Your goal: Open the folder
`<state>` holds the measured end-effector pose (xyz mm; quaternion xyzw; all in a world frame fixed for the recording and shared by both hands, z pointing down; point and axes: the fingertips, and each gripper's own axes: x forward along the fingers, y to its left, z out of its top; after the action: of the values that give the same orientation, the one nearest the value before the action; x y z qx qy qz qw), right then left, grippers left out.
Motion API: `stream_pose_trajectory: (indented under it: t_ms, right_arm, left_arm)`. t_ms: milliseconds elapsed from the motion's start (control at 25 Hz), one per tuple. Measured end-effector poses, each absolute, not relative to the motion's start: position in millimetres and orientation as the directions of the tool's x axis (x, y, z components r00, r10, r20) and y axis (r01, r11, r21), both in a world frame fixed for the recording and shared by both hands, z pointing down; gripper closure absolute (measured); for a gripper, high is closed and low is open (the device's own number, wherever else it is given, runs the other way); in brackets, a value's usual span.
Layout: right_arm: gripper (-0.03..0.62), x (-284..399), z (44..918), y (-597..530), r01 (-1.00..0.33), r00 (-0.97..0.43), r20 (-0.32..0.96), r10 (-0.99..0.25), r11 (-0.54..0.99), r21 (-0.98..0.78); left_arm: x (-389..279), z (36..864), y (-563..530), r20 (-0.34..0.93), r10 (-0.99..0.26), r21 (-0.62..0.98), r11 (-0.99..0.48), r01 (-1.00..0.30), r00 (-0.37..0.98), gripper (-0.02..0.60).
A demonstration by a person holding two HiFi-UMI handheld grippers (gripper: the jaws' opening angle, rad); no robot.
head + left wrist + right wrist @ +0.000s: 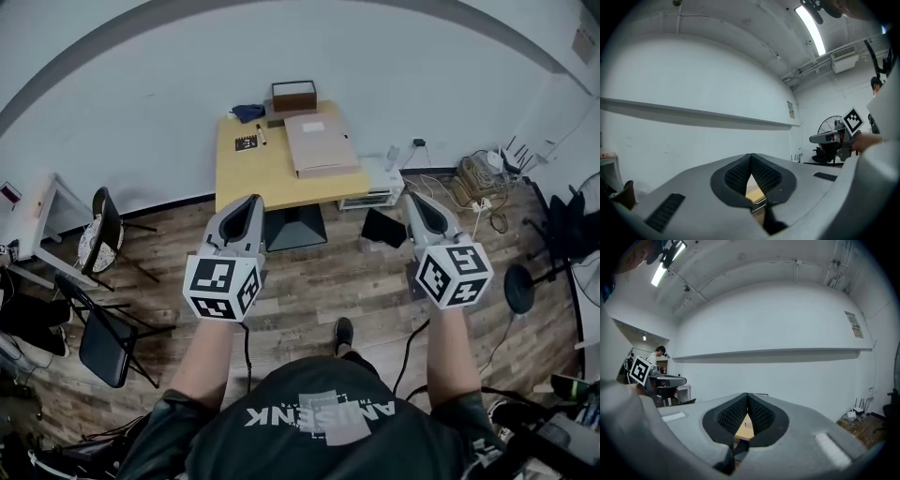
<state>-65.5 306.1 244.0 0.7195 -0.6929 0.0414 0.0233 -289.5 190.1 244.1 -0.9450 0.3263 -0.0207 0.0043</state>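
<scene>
A closed beige folder [321, 143] lies flat on the right half of a yellow table [272, 173] by the far wall. Both grippers are held level over the wooden floor, well short of the table. My left gripper [251, 202] is shut with nothing in it; its ribbed pads meet at the tip [751, 157]. Shut and empty as well is my right gripper [413, 198], whose pads touch [747, 395]. A strip of the table [753, 190] shows through the gap under the left jaws, and the table [743, 426] shows the same way under the right jaws.
On the table's far edge stand a brown box [293, 95], a blue cloth [248, 112] and a small marker card [247, 142]. A white low unit [372, 187] adjoins the table's right side. Black chairs [105, 328] stand at left, cables [478, 176] at right.
</scene>
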Motion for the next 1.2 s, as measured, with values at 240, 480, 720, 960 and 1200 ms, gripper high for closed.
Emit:
stream_pose_trajectory:
  t_ms: [240,480,720,960,1200]
  right_arm:
    - [0.591,-6,241,256,-1.000,-0.005,0.096,-0.995,0.002,-0.031]
    - [0.591,40,246,220,-0.998,-0.043,0.103,-0.994,0.038,-0.053]
    - [0.591,77,253,194,-0.996,-0.074,0.109,-0.991,0.068,-0.063]
    - [0.591,114,262,175,-0.993,-0.101,0.118,-0.988,0.094,-0.070]
    - [0.591,149,269,157,-0.992,-0.114,0.122,-0.986,0.105,-0.073]
  left_arm:
    - [-241,244,148,0.051,-0.659,-0.017,-0.752,-0.659,0.750,0.581]
    - [-199,244,120,0.064,-0.681,-0.019,-0.732,-0.681,0.730,0.580]
    - [-160,245,98,0.071,-0.695,-0.026,-0.718,-0.695,0.715,0.580]
    - [-115,244,79,0.065,-0.700,-0.034,-0.714,-0.699,0.712,0.580]
    - [-82,247,62,0.069,-0.712,-0.030,-0.702,-0.712,0.699,0.581]
